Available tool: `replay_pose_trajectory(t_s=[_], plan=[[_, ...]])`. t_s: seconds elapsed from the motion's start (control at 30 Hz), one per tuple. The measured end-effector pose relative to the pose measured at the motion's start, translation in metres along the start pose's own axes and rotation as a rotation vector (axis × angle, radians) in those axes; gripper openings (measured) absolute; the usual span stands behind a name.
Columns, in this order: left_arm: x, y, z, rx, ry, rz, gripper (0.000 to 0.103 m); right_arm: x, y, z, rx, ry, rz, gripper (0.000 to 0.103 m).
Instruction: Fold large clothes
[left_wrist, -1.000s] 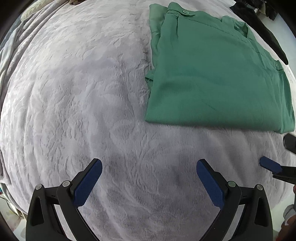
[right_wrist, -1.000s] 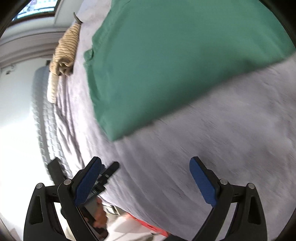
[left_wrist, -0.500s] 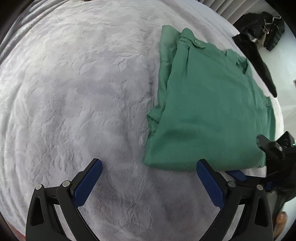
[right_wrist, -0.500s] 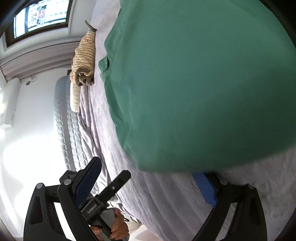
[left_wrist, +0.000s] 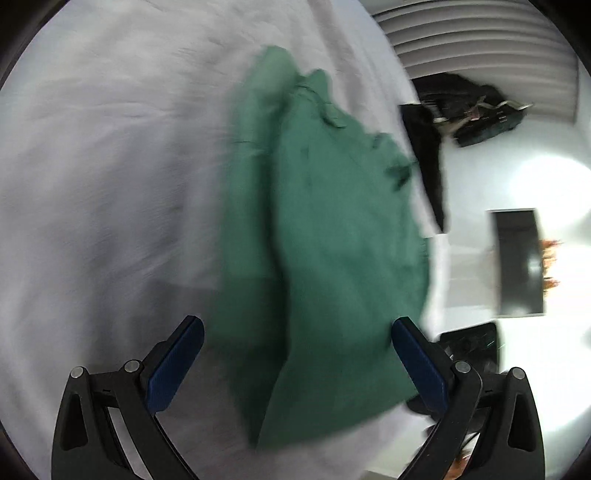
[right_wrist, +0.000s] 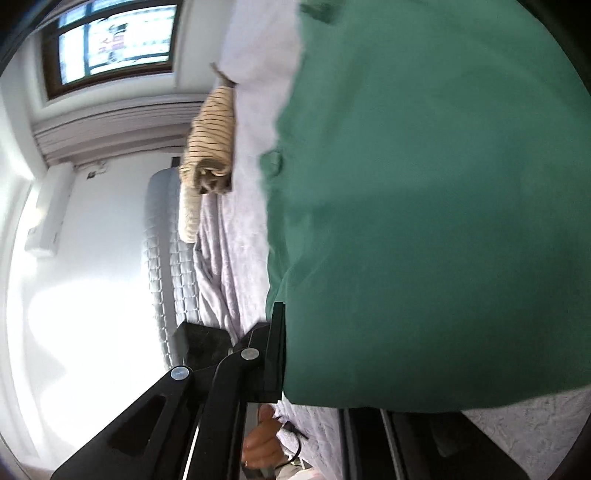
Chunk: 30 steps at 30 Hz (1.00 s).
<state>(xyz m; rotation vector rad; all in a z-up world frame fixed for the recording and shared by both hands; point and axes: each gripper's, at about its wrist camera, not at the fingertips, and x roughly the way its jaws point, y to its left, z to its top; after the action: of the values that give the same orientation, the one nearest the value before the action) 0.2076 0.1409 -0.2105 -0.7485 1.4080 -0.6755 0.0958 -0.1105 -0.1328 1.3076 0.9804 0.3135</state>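
A folded green garment lies on the grey bedspread, blurred by motion. My left gripper is open, its blue pads on either side of the garment's near edge. In the right wrist view the green garment fills the frame. My right gripper has closed on the garment's near edge: the left finger presses against the cloth, the other finger is hidden under it.
A striped beige garment lies at the far end of the bed. Dark clothes hang beside the bed's edge. A dark screen is on the white wall. A window is beyond the bed.
My left gripper moved forward and swung right, so the garment's edge now lies between its pads. My right gripper shut on the garment's near edge.
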Motion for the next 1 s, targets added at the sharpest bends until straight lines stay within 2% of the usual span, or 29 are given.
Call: replay_pose_trajectory(t_s=[0.07, 0.13, 0.17, 0.2, 0.23, 0.27, 0.33, 0.37, 0.4, 0.43, 0.5, 0.57, 0.63, 0.7, 0.77, 0.8, 0.9, 1.0], plan=[[0.018, -0.01, 0.011, 0.012, 0.009, -0.017, 0.102, -0.003, 0.005, 0.003, -0.015, 0.011, 0.001, 0.007], [0.038, -0.024, 0.022, 0.035, 0.02, 0.016, 0.102, -0.003, 0.004, 0.003, -0.023, 0.028, -0.005, 0.007], [0.049, -0.033, 0.025, 0.044, 0.02, 0.046, 0.098, -0.003, 0.003, 0.002, -0.021, 0.042, -0.011, 0.007], [0.056, -0.04, 0.027, 0.063, 0.007, 0.094, 0.063, -0.002, 0.001, 0.0, -0.016, 0.056, -0.018, 0.007], [0.062, -0.047, 0.028, 0.096, 0.006, 0.13, 0.024, -0.001, -0.003, -0.002, -0.007, 0.085, -0.033, 0.007], [0.064, -0.051, 0.026, 0.107, 0.005, 0.153, 0.02, -0.002, -0.008, -0.006, -0.003, 0.12, -0.057, 0.011], [0.063, -0.061, 0.024, 0.153, -0.024, 0.231, 0.017, -0.001, -0.013, -0.011, -0.01, 0.23, -0.116, 0.012], [0.059, -0.061, 0.022, 0.171, -0.031, 0.244, 0.017, -0.008, -0.012, -0.014, -0.041, 0.281, -0.126, 0.012], [0.057, -0.069, 0.02, 0.195, -0.047, 0.256, 0.017, -0.017, -0.007, -0.014, -0.086, 0.295, -0.144, 0.012], [0.048, -0.07, 0.017, 0.205, -0.055, 0.256, 0.017, -0.029, 0.0, -0.012, -0.143, 0.283, -0.178, 0.012], [0.042, -0.086, 0.016, 0.234, -0.084, 0.255, 0.017, -0.065, 0.014, 0.005, -0.276, 0.171, -0.287, 0.011], [0.037, -0.097, 0.014, 0.25, -0.102, 0.257, 0.015, -0.092, 0.016, 0.034, -0.312, 0.038, -0.404, 0.008], [0.032, -0.111, 0.011, 0.268, -0.122, 0.257, 0.015, -0.099, 0.008, 0.06, -0.315, -0.019, -0.447, 0.006], [0.03, -0.13, 0.008, 0.295, -0.138, 0.257, 0.015, -0.086, -0.006, 0.072, -0.338, 0.014, -0.498, 0.005], [0.029, -0.15, 0.007, 0.32, -0.149, 0.249, 0.015, -0.054, -0.035, 0.073, -0.333, 0.128, -0.583, 0.005], [0.035, -0.167, 0.004, 0.341, -0.14, 0.236, 0.015, -0.047, -0.044, 0.071, -0.319, 0.149, -0.563, 0.004], [0.055, -0.217, -0.007, 0.453, -0.136, 0.264, 0.015, -0.052, -0.052, 0.066, -0.313, 0.116, -0.508, 0.004], [0.08, -0.265, -0.018, 0.556, -0.121, 0.301, 0.015, -0.071, -0.058, 0.069, -0.233, 0.126, -0.378, 0.004]])
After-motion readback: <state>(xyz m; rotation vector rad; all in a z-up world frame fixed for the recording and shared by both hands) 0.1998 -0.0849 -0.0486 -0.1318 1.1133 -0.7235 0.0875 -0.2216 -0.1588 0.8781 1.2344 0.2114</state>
